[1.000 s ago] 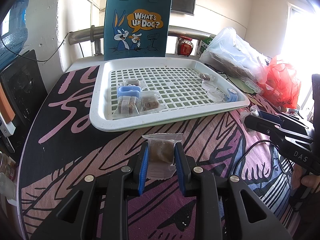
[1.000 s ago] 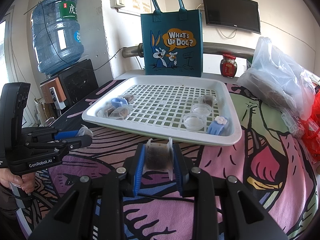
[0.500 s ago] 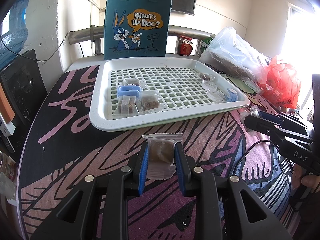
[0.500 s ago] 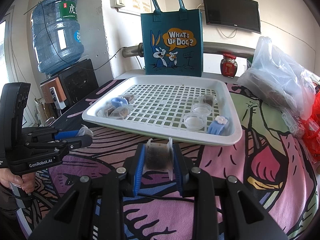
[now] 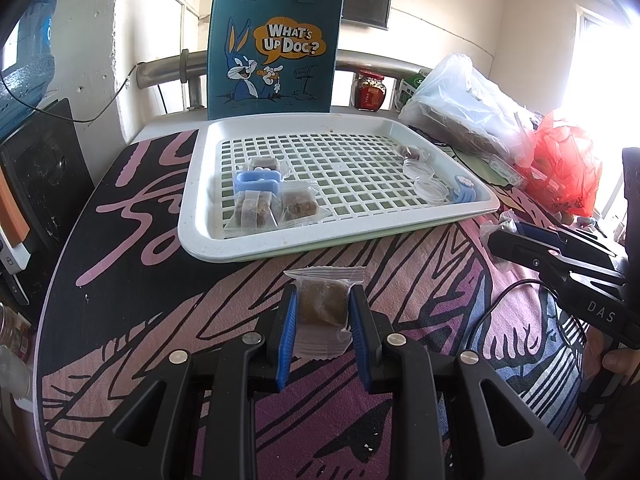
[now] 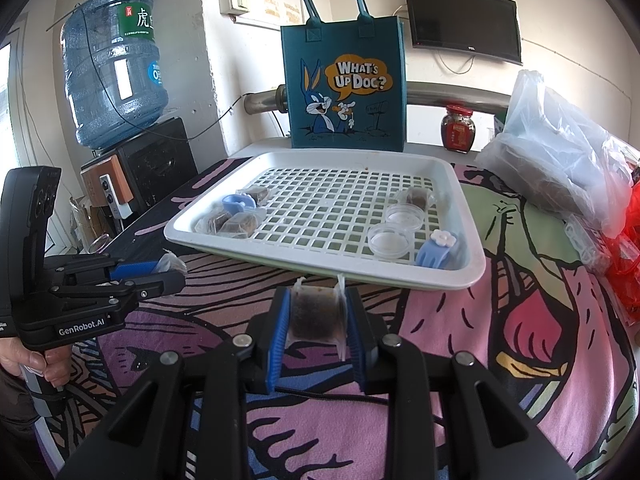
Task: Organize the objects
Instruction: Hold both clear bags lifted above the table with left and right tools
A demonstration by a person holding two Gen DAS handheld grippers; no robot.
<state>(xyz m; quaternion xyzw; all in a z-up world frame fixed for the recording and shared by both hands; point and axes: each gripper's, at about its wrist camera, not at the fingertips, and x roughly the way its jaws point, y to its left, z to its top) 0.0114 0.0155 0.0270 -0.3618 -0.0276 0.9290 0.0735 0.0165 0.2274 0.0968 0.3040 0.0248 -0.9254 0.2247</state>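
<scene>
- Water jug [image 5: 24, 60], left of the left gripper [image 5: 323, 312], cut off by the frame edge.
- Red bag [image 6: 628, 256], right of the right gripper [image 6: 316, 312], partly out of frame.

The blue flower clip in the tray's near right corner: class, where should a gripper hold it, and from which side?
Probably grip the blue flower clip across its narrow body, coming from above: it lies flat against the tray rim, with the round dishes close on its left.
</scene>
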